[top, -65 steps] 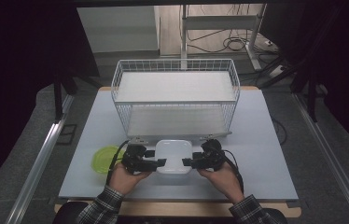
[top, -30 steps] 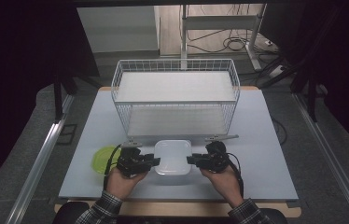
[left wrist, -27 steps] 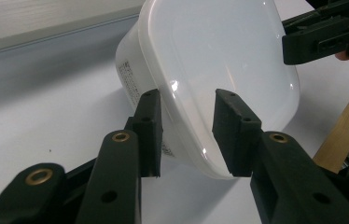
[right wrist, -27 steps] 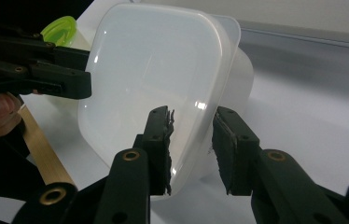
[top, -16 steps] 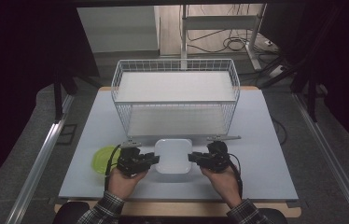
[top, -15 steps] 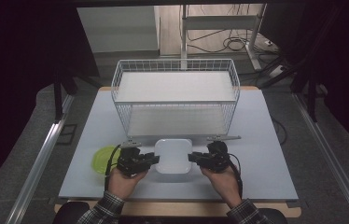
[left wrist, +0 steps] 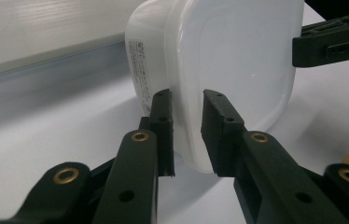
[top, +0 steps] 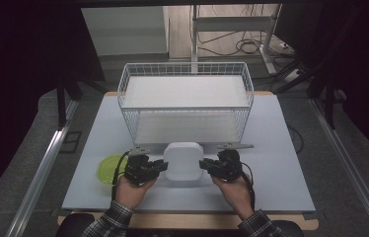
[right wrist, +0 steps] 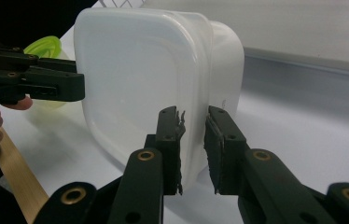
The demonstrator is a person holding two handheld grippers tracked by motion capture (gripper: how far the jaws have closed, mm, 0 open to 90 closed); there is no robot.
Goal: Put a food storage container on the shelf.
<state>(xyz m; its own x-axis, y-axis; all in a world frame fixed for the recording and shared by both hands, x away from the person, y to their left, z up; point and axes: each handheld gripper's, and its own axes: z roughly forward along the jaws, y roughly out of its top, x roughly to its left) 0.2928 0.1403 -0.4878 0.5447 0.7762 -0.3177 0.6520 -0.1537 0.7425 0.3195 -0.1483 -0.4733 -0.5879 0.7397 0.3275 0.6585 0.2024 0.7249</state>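
White lidded plastic tub [top: 183,161] sits on the table just before the wire basket [top: 185,101]; left gripper [top: 159,166] and right gripper [top: 206,165], jaws just closing, pinch opposite rims, probably for a level two-handed lift.

Grey floor [top: 34,148] (cables [top: 241,47] at the back), dark surroundings, pale table [top: 281,163]

Unreadable small print on container [left wrist: 219,60]

A white wire basket [top: 185,106] stands in the upper middle of the high view on the pale table [top: 291,163]. A green lid [top: 107,168] lies lower left.
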